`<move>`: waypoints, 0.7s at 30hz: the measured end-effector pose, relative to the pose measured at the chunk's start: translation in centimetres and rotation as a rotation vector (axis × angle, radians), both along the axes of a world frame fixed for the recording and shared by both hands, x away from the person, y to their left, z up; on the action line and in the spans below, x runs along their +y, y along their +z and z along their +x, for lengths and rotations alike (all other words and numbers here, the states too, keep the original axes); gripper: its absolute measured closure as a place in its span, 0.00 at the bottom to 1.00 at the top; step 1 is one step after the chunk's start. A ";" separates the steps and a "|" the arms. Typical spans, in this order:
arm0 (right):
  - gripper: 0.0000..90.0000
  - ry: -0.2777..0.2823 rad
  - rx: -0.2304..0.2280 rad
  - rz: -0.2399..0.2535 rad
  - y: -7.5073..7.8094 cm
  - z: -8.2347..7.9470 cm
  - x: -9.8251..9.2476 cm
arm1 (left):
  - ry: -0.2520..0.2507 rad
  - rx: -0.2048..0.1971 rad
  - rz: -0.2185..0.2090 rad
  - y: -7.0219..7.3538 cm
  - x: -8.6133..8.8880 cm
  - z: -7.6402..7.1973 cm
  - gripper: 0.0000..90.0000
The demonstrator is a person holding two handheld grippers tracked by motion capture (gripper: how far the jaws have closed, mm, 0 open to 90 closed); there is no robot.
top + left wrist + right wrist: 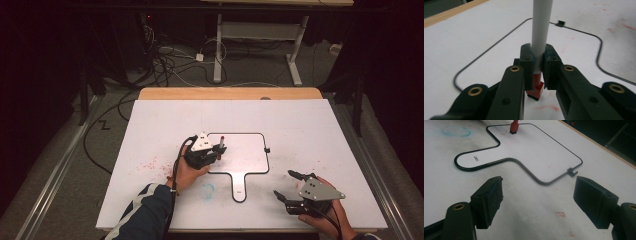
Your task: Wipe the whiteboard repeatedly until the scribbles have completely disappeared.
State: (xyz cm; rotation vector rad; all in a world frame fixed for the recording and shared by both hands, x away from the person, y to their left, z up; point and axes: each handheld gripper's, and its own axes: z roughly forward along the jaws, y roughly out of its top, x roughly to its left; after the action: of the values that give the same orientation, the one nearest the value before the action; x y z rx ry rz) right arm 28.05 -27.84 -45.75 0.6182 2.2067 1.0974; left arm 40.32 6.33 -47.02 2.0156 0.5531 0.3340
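A small white paddle-shaped board [245, 155] with a black rim and a short handle lies flat on the white table sheet. My left gripper [216, 151] is at its left edge, shut on a marker [540, 32] with a white barrel and a red end [536, 91]. That red end points down at the board [576, 55] and looks to touch it. In the right gripper view the red end [514, 127] stands on the board [534, 147]. My right gripper [287, 185] rests near the table's front right, open, nothing between its jaws [537, 200].
Red smudges [152, 164] mark the white sheet [320, 125] left of the board, and a blue-green smear [207, 188] lies near the handle. A wooden table edge [230, 93] runs along the back; cables and a desk frame sit on the floor beyond.
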 end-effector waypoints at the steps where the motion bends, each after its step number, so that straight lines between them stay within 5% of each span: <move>1: 0.27 0.002 0.001 0.000 0.0 0.0 0.0 | -0.019 -0.002 0.002 0.0 -0.2 -0.4 0.87; 7: 0.27 -0.003 0.000 0.003 0.0 0.0 -0.1 | -0.087 -0.038 0.053 0.3 -1.0 -2.5 0.87; 17: 0.27 0.000 -0.002 0.001 0.0 0.0 0.0 | 0.027 -0.004 0.024 0.1 1.8 -0.5 0.87; 19: 0.27 -0.003 0.003 -0.002 0.0 0.0 -0.1 | 0.006 0.013 0.014 0.1 1.5 -1.1 0.87; 21: 0.27 -0.003 0.000 0.004 0.1 0.0 -0.1 | -0.032 -0.010 0.027 0.1 0.6 -1.8 0.87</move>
State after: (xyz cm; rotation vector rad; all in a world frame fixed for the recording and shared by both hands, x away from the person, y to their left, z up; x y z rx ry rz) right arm 28.05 -27.97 -45.69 0.6227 2.2032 1.1010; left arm 38.49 6.90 -46.96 2.0450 0.5123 0.3338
